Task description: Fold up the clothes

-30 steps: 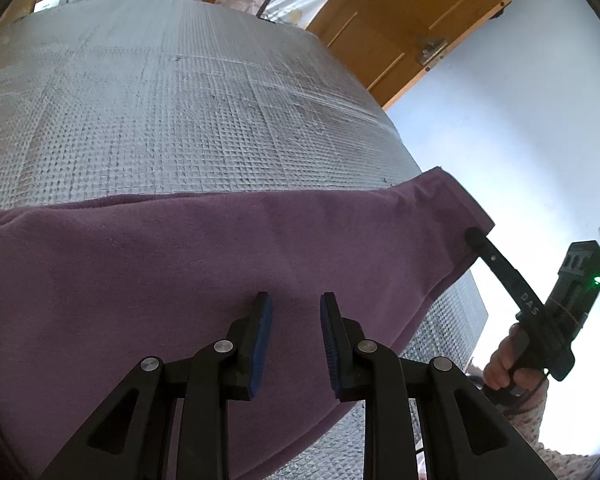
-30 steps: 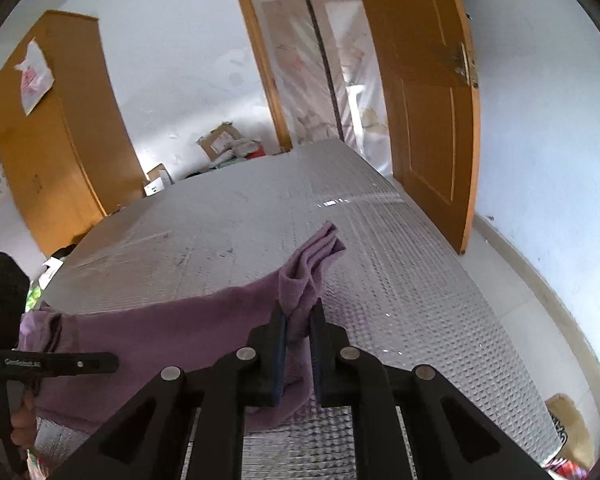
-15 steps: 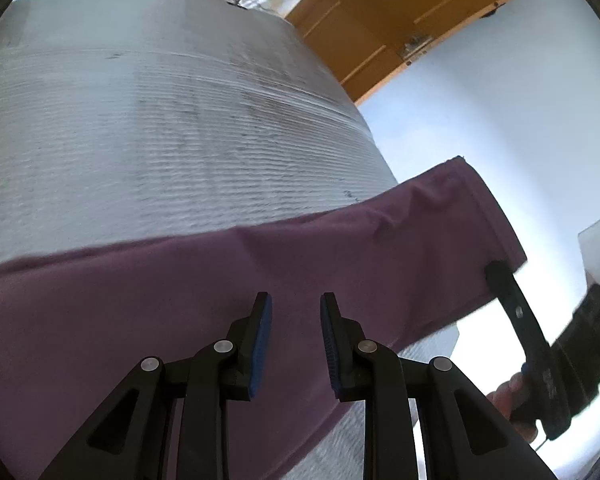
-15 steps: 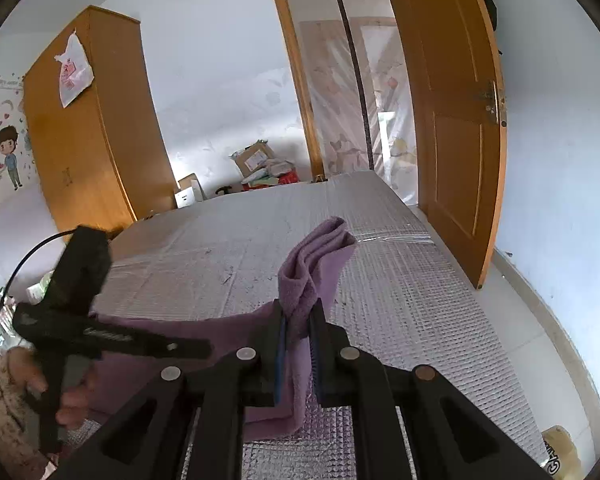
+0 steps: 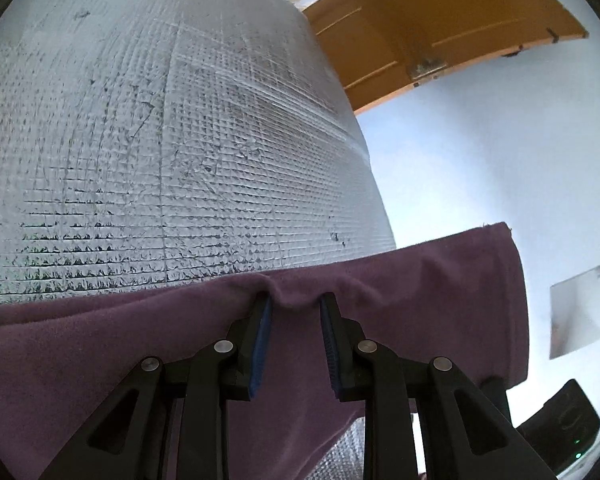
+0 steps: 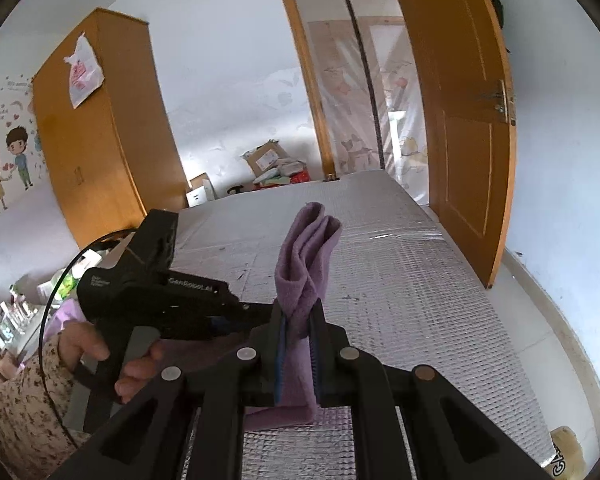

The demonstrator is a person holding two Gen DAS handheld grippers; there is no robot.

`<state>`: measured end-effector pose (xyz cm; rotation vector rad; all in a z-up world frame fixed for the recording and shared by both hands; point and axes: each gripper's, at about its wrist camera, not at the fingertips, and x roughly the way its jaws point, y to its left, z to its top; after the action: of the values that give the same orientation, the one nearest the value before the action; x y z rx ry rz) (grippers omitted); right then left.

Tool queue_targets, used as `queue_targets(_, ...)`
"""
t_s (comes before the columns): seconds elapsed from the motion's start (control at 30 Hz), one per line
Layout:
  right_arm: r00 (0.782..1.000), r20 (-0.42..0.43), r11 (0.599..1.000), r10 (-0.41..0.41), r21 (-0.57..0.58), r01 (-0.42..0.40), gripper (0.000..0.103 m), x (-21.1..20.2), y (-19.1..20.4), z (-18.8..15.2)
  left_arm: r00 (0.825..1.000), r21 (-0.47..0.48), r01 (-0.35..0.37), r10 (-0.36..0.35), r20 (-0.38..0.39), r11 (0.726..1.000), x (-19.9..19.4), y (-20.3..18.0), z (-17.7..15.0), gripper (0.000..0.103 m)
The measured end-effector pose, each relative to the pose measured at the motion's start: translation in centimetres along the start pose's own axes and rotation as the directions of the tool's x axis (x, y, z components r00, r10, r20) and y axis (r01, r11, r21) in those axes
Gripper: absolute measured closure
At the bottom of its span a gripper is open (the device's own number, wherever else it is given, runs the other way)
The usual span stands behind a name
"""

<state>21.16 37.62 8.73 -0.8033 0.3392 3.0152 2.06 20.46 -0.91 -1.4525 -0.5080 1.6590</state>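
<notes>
A purple garment [image 5: 400,312] is held up above the silver quilted mat [image 5: 160,140]. My left gripper [image 5: 296,304] is open, its jaws set on either side of the garment's upper edge, which dips between them. My right gripper [image 6: 300,320] is shut on a bunched end of the purple garment [image 6: 304,260], which stands up above the fingers and hangs below them. The left gripper's body [image 6: 152,296], held in a hand, shows just left of the right gripper.
The silver mat [image 6: 400,280] covers a bed-sized surface. An orange door [image 6: 460,120] stands open to the right, a wooden wardrobe [image 6: 100,132] to the left. Boxes and clutter [image 6: 272,168] lie beyond the mat's far end.
Both grippers rose and came together. The right gripper lifted its end of the garment. The left gripper moved up to the garment's top edge, staying open.
</notes>
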Motion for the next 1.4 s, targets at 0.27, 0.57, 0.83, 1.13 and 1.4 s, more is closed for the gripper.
queue_targets(0.27,1.000,0.010,0.999,0.030,-0.033,-0.029,0.093,0.1,2.3,0.3,1.000,-0.025,0.018,-0.018,0.020,1.000,-0.8,0.1,0.0,0.077)
queue_targets(0.57,0.996,0.010,0.993,0.085,-0.081,-0.084,0.093,0.7,5.8,1.1,0.999,-0.051,0.036,-0.034,0.033,0.998,-2.2,1.4,0.7,0.077)
queue_targets(0.83,0.990,-0.015,0.982,0.141,-0.125,-0.141,0.093,2.1,9.7,1.2,0.995,-0.052,0.038,-0.033,0.090,0.998,-5.5,2.2,0.7,0.077)
queue_targets(1.13,0.979,-0.058,0.967,0.196,-0.156,-0.203,0.093,4.3,13.6,0.6,0.991,-0.094,0.053,-0.041,0.127,0.994,-10.8,4.1,-0.9,0.077)
queue_targets(1.4,0.966,-0.113,0.956,0.234,-0.153,-0.250,0.093,6.1,15.5,-0.9,0.987,-0.124,0.031,-0.011,0.161,0.992,-14.0,5.1,-1.5,0.077)
